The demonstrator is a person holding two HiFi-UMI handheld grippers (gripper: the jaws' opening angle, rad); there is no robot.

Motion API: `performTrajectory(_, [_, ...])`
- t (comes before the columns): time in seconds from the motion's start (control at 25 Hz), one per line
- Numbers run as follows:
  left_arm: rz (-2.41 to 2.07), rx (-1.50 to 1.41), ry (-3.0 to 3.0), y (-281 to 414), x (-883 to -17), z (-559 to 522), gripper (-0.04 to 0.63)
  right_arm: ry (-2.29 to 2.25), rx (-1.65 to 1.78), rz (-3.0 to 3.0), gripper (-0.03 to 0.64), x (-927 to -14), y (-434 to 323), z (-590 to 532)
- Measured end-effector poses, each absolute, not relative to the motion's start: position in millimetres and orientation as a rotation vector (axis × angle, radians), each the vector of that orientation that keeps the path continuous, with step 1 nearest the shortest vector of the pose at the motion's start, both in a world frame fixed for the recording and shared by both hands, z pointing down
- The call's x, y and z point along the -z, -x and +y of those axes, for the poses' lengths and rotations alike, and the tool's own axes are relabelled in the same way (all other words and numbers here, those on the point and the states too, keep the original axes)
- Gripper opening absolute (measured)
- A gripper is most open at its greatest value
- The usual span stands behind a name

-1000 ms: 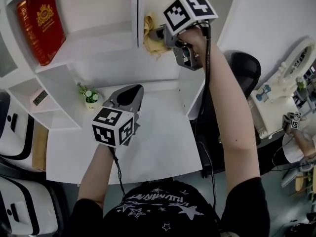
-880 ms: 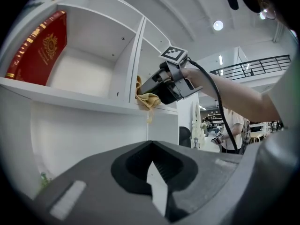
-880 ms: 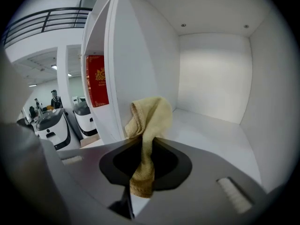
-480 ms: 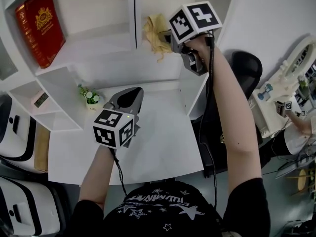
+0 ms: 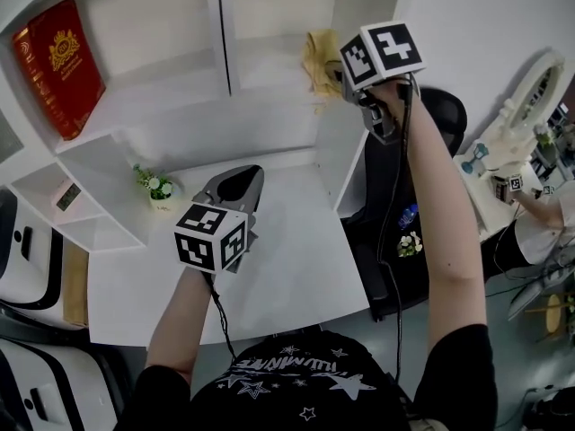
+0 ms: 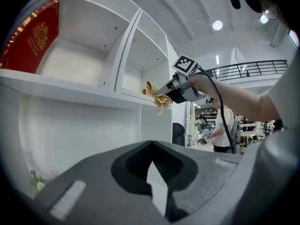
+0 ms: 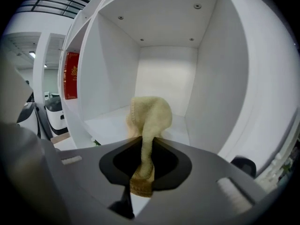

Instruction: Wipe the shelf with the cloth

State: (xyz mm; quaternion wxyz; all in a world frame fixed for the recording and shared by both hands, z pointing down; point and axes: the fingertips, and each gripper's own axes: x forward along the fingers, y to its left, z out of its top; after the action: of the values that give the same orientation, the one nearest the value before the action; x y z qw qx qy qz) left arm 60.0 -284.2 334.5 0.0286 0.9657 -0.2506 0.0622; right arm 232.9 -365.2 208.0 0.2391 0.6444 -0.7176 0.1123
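White shelf (image 5: 269,65) ahead: my right gripper (image 5: 334,72) pinched the cloth (image 5: 319,54), bunched at the shelf's front edge, presumably to drag it along the board. Left gripper (image 5: 235,180) hung below the shelf, jaws together, empty.

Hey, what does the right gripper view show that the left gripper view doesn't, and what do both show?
Only the right gripper view: the right gripper with its jaws shut on the cloth, up close, and the compartment's back wall. Only the left gripper view: the left gripper, shut and empty, plus the right one's marker cube and the person's arm from outside. Both: the yellow cloth, the red book and the white shelf.
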Motion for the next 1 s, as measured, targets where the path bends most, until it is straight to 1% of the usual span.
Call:
performTrajectory(0.32, [-0.689, -0.188, -2.994, -83, -334, -280, 0.011, -1.889, -0.265, -1.862, 0.08, -209, -274, -349])
performTrajectory(0.6, [-0.697, -0.176, -2.991, -87, -334, -283, 0.011, -1.903, -0.256, -1.919, 0.078, -209, -276, -347])
performTrajectory(0.72, [-0.722, -0.173, -3.003, -84, -330, -286, 0.011, -1.894, -0.25, -2.027, 0.078, -204, -268, -347])
performTrajectory(1.0, [-0.844, -0.159, -3.031, -68, -313, -295, 0.011, -1.831, -0.175, -2.479, 0.078, -165, -218, -360])
